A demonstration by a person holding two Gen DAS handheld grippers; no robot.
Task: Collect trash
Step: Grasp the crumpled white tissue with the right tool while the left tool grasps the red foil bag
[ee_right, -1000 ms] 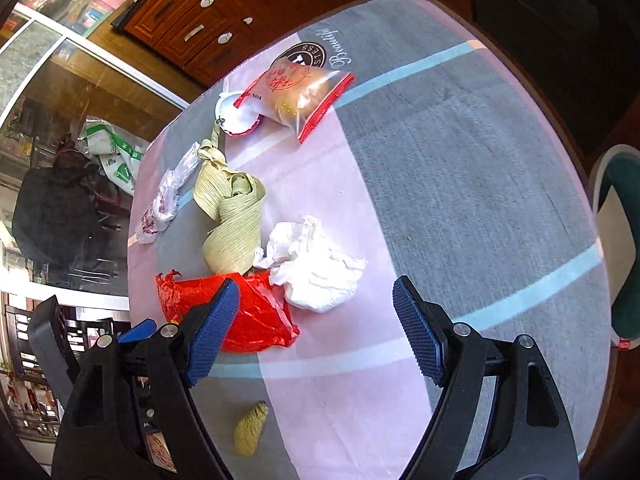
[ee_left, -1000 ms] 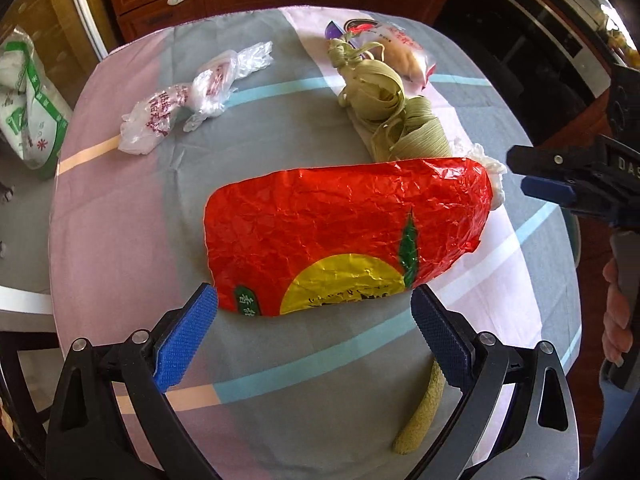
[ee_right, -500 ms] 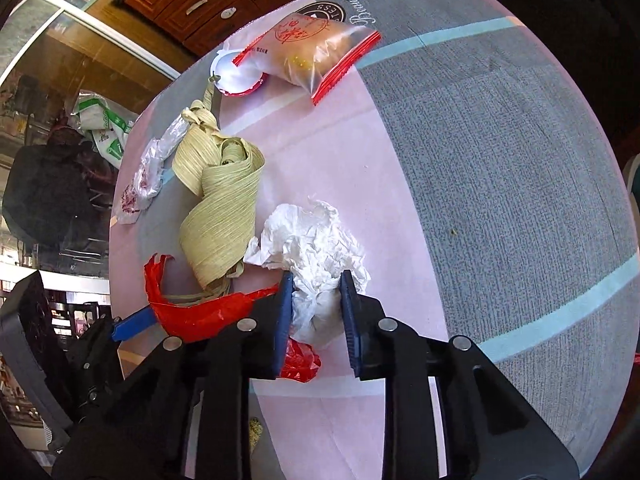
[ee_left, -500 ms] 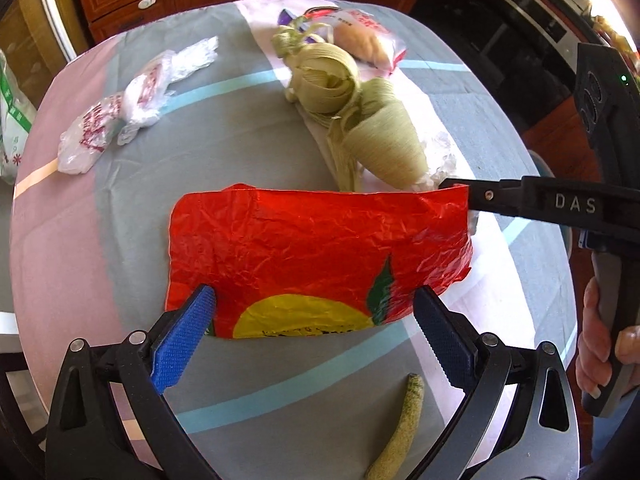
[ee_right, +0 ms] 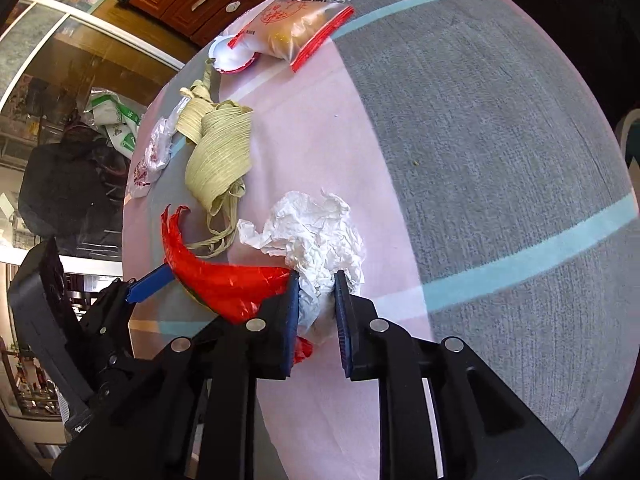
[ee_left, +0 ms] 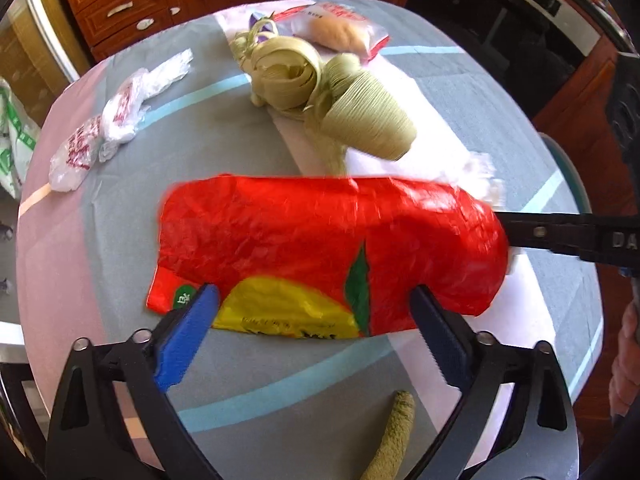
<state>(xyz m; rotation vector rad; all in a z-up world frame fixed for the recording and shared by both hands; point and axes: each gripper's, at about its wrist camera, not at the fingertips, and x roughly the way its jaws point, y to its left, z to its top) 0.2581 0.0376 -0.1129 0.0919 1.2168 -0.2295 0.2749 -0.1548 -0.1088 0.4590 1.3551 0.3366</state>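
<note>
Trash first: crumpled white tissue (ee_right: 316, 240) sits between our right gripper (ee_right: 316, 312) pads, jaws closing and pinching its near edge; most of the wad fans out toward 12 o'clock of the pads. Red plastic bag (ee_left: 328, 248) lies flat on the striped tablecloth (ee_left: 248, 384), its near edge reaching in between our left gripper (ee_left: 316, 328) fingers. Left jaws spread wide and closing a little, pads not pressing the bag. In the right wrist view the red bag's end bunches up at 9 o'clock of the tissue, touching the left pad of the right gripper, with a bit of red showing under the jaws too.

In the left wrist view the right gripper's black arm comes in from 3 o'clock, its tip hidden behind the bag's right end. A hand (ee_left: 626, 360) shows at the 4 o'clock edge.

Outward: bundle of dried green leaves (ee_left: 320, 92) at 12 o'clock of the red bag, just beyond it. Clear snack bag with red seal (ee_right: 296, 24) farther at 12, touching a small white lid (ee_right: 232, 56). Crumpled clear plastic wrappers (ee_left: 108, 120) at 10 o'clock, well apart from the red bag. Greenish corn cob (ee_left: 394, 436) at 6 o'clock, between the left fingers' bases. Wooden drawers (ee_left: 132, 4) past the table's far edge.
</note>
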